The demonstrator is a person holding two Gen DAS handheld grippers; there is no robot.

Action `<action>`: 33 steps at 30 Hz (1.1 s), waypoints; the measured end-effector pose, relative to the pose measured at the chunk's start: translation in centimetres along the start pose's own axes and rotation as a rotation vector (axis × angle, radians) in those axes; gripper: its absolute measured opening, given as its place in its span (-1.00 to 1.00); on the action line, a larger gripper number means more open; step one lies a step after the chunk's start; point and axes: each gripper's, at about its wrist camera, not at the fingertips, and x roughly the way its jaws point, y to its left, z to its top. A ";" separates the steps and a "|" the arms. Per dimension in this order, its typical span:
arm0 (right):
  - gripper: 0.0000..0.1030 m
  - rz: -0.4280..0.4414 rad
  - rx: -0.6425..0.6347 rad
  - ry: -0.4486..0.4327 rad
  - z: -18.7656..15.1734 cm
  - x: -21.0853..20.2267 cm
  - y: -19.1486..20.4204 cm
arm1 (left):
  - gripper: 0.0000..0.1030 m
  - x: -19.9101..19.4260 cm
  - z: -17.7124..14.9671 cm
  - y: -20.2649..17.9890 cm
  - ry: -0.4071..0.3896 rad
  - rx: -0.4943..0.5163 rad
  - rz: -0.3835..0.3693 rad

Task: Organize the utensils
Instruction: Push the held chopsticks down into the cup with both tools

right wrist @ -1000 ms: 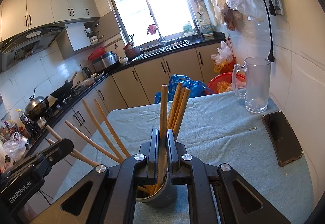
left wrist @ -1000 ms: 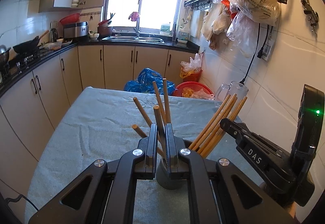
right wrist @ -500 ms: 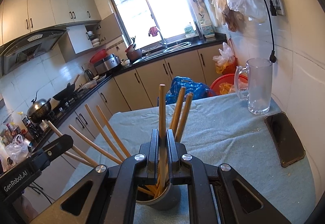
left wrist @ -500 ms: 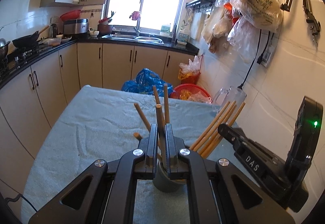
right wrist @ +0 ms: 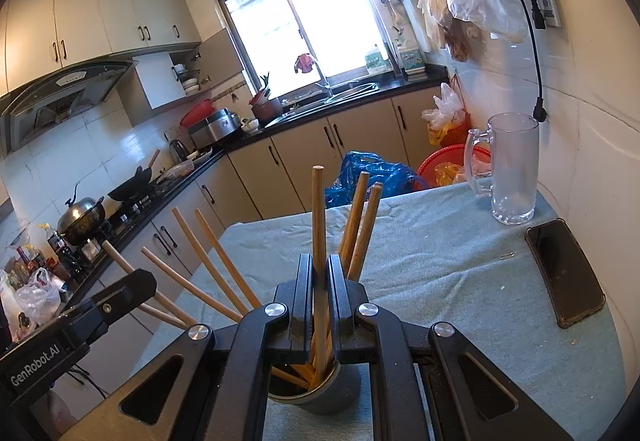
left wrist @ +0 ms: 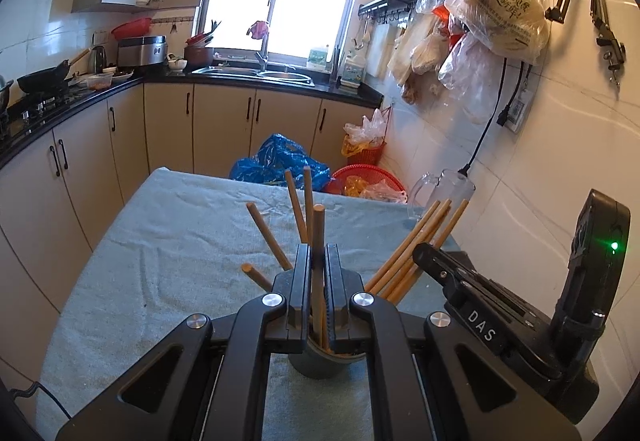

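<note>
A dark grey cup point(left wrist: 320, 363) stands on the blue-grey cloth and holds several wooden chopsticks fanned outward; it also shows in the right wrist view point(right wrist: 320, 393). My left gripper point(left wrist: 319, 261) is shut on one upright chopstick point(left wrist: 318, 233) whose lower end is in the cup. My right gripper point(right wrist: 320, 269) is shut on another upright chopstick point(right wrist: 318, 217), also standing in the cup. The right gripper's body point(left wrist: 500, 317) shows at the right of the left wrist view, and the left gripper's body point(right wrist: 72, 325) at the left of the right wrist view.
A glass mug point(right wrist: 512, 169) stands at the table's far right by the wall, with a black phone point(right wrist: 566, 273) lying nearer. The cloth-covered table point(left wrist: 160, 241) ends at a far edge before blue and red bags on the floor. Kitchen counters line the left.
Both grippers have kept their grip on their chopsticks over the cup. The views have shifted slightly, with the left wrist camera tilting up a little; the chopsticks stand a bit straighter.
</note>
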 end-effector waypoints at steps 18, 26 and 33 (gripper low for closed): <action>-0.85 -0.004 0.005 0.008 0.1 0.1 0.0 | -0.89 -0.2 -0.4 -0.1 -0.012 0.034 0.047; -0.85 -0.007 0.013 0.003 0.0 0.0 -0.1 | -0.88 -0.4 -0.2 0.1 -0.022 0.031 0.043; -0.85 -0.014 0.010 0.015 0.0 0.0 0.0 | -0.87 -0.1 -0.5 0.4 -0.004 0.030 0.056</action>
